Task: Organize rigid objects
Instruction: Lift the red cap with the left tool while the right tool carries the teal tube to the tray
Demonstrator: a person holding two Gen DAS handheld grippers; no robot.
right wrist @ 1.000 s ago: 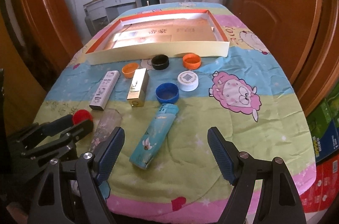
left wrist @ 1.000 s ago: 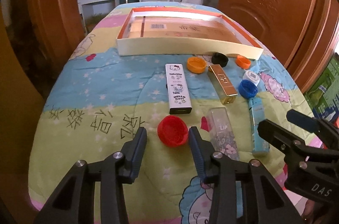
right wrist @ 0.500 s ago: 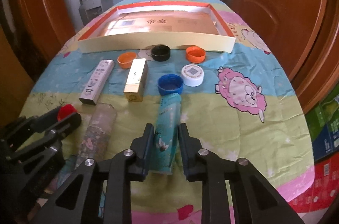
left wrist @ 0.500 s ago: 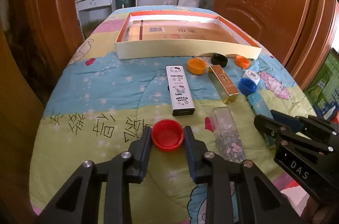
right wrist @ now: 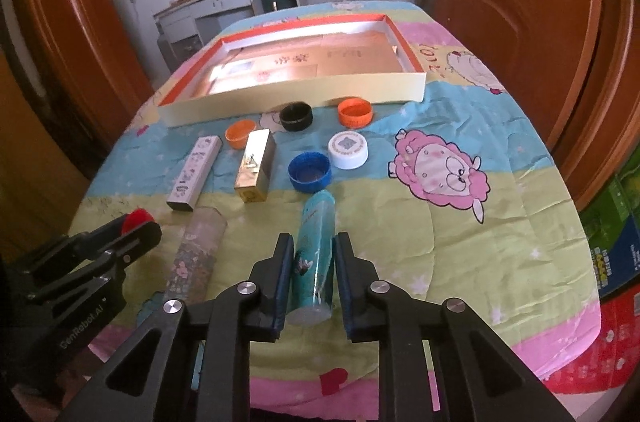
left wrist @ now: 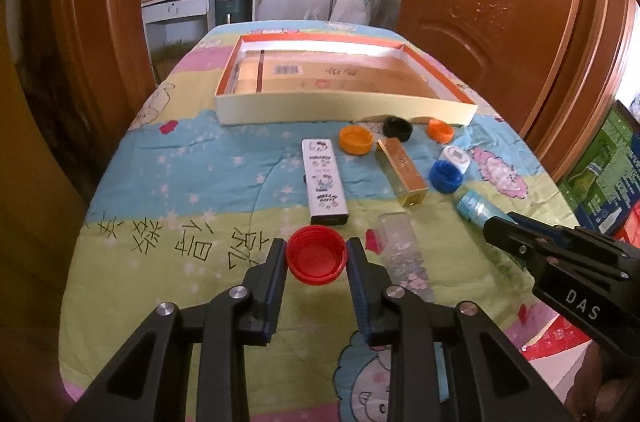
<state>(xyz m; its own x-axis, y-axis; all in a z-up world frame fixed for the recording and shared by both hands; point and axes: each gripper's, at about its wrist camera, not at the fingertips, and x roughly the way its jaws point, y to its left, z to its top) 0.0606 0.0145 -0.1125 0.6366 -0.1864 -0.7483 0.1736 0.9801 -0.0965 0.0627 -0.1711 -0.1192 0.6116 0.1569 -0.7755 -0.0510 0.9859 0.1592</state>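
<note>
Left wrist view: my left claw (left wrist: 316, 262) is clamped on the red cap (left wrist: 316, 261), pads tight against both sides, cap mouth-up just over the quilted desk (left wrist: 180, 190). Right wrist cam: right claw (right wrist: 314, 270) has just been closing and now grips the teal tube (right wrist: 316, 254) lengthwise between its pads. Between the two claws lies a clear floral tube (right wrist: 196, 254), close beside the teal one. Just past the red cap sits the white cartoon box (left wrist: 324, 182), end-on, right in line w/ the way ahead. Next to it the gold box (left wrist: 404, 174), then blue cap (right wrist: 310, 171) and white cap (right wrist: 348, 149) touching. Further on, orange cap (left wrist: 355, 139), black cap (left wrist: 397, 128), 2nd orange cap (left wrist: 440, 130), all strung along the front wall of the shallow tray (left wrist: 344, 108), which sits farthest back on the desk.
</note>
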